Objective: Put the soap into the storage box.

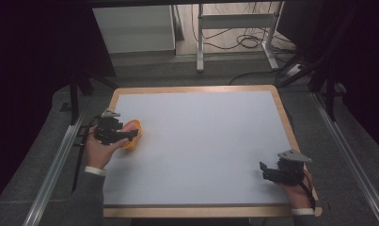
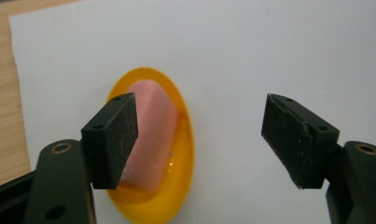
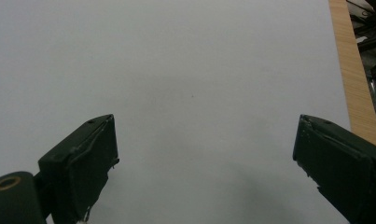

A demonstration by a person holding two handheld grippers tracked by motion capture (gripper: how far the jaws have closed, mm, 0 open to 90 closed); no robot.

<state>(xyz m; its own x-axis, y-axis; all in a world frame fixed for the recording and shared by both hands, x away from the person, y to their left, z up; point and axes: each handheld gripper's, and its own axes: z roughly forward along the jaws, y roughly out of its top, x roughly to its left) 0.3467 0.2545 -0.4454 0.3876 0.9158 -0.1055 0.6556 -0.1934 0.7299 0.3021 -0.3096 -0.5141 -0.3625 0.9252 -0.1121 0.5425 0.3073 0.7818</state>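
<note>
Pink block in yellow dish, left side of the table; both grippers released.

High view: the left gripper [image 1: 130, 133] sits at the yellow dish [image 1: 134, 140]; the right gripper [image 1: 267, 172] rests near right, well apart. Left gripper view: jaws spread, nothing between them; the pink block [image 2: 153, 135] lies in the dish, likely light, soft and smooth, so grip its long sides gently. Right gripper view: jaws spread over the bare white table [image 3: 199, 70].

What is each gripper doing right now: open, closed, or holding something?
Left gripper: open, holding nothing; pink block lies in yellow dish.
Right gripper: open, empty.
</note>
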